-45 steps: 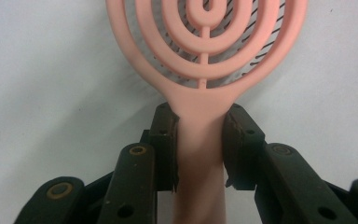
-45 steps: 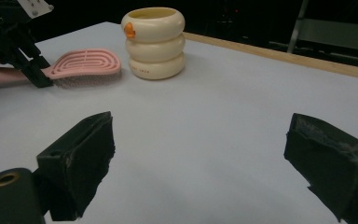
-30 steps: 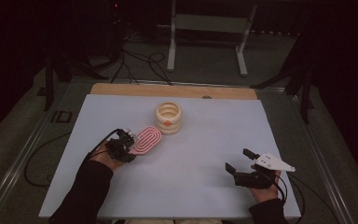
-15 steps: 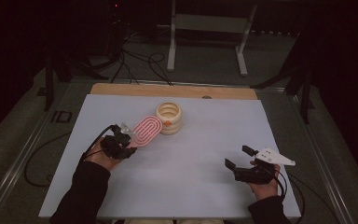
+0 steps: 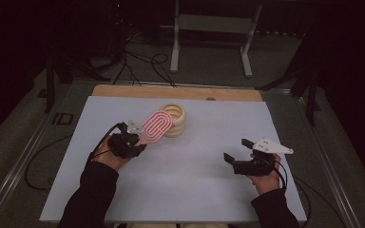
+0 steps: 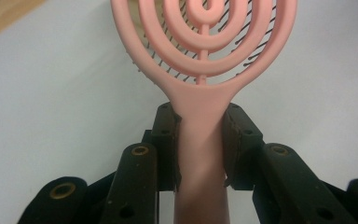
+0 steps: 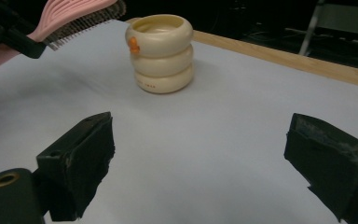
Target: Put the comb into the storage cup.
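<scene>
The pink brush [image 6: 204, 70] sits w/ its handle clamped between the left tongs [image 5: 132, 142], head lifted over the bench [image 5: 195, 190], just before the cream pot [image 5: 173, 119]. The right tongs [image 5: 237, 154] are wide, empty, well apart.

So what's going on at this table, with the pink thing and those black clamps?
A person holds a two-jaw gripper in each hand. The left gripper is clamped on the handle of a pink hairbrush, held above the white table, its head close to a cream ringed cup standing upright. From these views I cannot tell whether brush and cup touch. The right gripper hangs off to the side, jaws wide open and holding nothing.
</scene>
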Demonstrator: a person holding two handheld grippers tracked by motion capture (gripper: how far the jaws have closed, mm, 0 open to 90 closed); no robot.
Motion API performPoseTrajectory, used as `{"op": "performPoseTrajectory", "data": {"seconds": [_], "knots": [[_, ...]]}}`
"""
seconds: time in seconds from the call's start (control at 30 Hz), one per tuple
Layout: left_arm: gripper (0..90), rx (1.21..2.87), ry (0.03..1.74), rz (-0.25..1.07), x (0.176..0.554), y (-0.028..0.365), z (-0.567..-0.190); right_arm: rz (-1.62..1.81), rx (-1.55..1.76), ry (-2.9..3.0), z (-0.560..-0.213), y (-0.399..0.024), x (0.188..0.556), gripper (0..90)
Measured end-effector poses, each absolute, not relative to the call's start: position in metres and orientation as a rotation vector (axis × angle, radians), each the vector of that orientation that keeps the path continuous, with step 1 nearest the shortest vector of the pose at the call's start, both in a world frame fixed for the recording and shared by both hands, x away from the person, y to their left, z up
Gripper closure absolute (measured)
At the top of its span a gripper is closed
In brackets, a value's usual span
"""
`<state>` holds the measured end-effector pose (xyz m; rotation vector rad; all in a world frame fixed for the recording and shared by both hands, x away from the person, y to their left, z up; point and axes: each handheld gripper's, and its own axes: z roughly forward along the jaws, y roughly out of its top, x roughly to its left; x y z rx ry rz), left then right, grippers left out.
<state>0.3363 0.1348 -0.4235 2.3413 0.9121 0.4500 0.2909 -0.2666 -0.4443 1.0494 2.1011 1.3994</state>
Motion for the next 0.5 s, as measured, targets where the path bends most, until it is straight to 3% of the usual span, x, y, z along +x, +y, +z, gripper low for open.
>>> {"op": "performPoseTrajectory", "data": {"seconds": [0.5], "knots": [[70.5,2.318,0.769,0.516,0.34,0.101,-0.418,1.5,1.045,2.165,-0.422,-0.235,0.328,8.2]]}}
